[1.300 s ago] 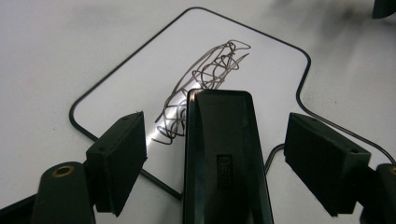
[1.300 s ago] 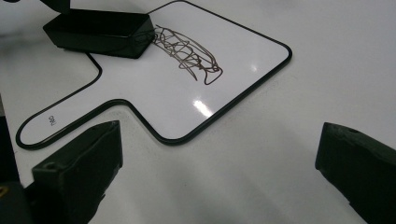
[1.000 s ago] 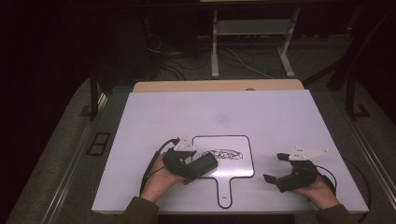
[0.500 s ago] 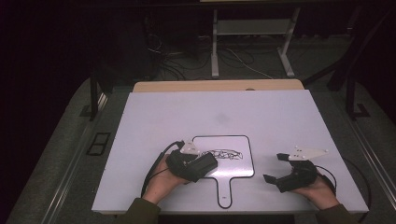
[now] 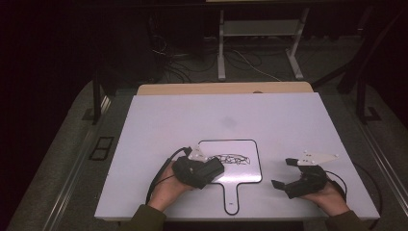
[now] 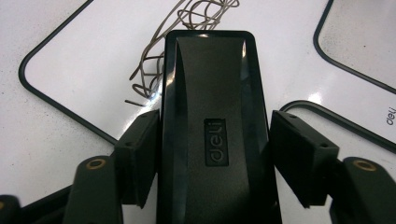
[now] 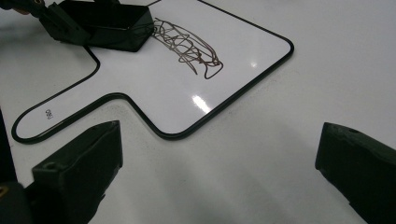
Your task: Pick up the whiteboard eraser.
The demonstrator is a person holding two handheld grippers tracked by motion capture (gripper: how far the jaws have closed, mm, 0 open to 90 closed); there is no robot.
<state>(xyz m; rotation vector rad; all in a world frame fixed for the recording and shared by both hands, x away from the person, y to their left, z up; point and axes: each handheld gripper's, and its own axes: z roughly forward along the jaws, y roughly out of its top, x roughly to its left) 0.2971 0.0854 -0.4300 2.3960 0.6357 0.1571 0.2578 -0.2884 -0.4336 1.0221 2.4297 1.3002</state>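
Left tongs (image 6: 212, 158) closing on eraser (image 6: 212, 116) over scribbled whiteboard (image 5: 248, 168).
Pads touched eraser sides; right tongs (image 7: 219, 172) sat open on desk (image 5: 288, 120).

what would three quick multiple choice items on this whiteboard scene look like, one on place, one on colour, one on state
1. Where is the scribble?
A. on the small whiteboard
B. on the bare table
C. on a sheet of paper

2. What colour is the eraser?
A. white
B. black
C. red

3. How is the right hand-held gripper?
A. shut on the eraser
B. open, holding nothing
C. shut on a pen

Answers:
1 A, the scribble lies inside the whiteboard's black rim.
2 B, the eraser is black; the left hand-held gripper has just been closing its jaws on its sides.
3 B, its jaws stand wide apart with nothing between them.
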